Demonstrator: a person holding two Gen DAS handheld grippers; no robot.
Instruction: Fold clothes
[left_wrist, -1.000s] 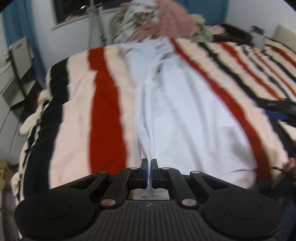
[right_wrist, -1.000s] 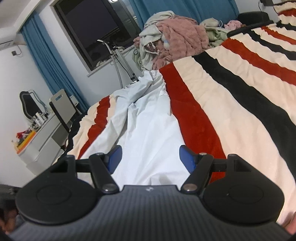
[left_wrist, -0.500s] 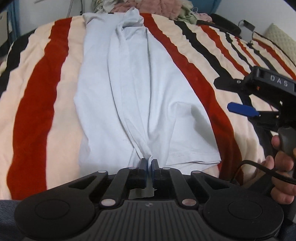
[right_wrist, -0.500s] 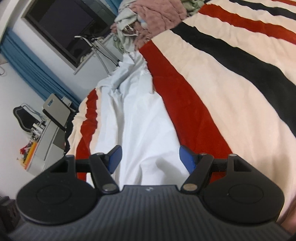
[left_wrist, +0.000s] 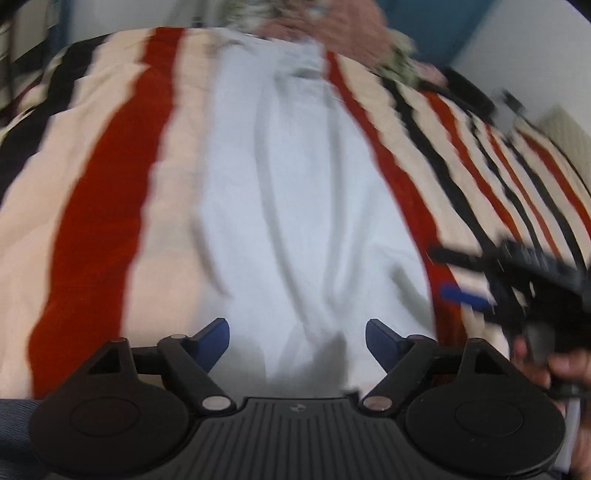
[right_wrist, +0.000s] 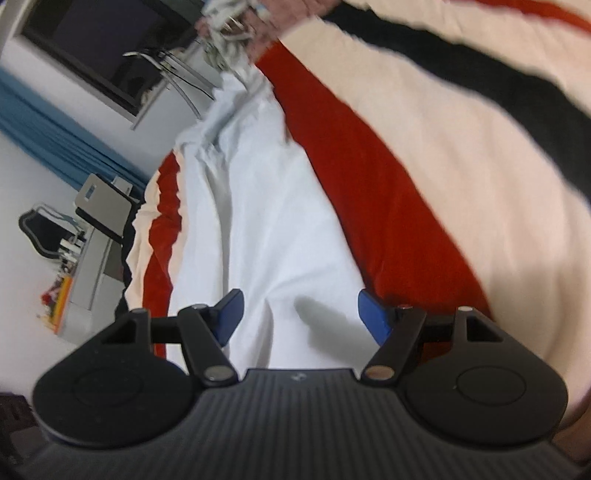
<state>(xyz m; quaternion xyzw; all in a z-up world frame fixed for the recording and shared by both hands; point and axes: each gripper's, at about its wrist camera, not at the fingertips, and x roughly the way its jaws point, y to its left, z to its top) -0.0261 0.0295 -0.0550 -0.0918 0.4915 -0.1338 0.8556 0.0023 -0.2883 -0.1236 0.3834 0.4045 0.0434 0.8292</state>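
White garment (left_wrist: 295, 206) lay lengthwise toward bed's far edge, hem probably under my left claw (left_wrist: 297, 338), jaws opening, nothing pinched; right claw (right_wrist: 297, 314) apart, empty.

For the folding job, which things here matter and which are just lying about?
In use: white garment, left gripper, right gripper.
Lying about: striped blanket, clothes pile, desk, chair.

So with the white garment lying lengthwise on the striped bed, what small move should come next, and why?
Probably bring each hand-held gripper to a near hem corner. The left hand-held gripper is opening with no cloth pinched, the right stands open, and the white garment lies creased along its middle.
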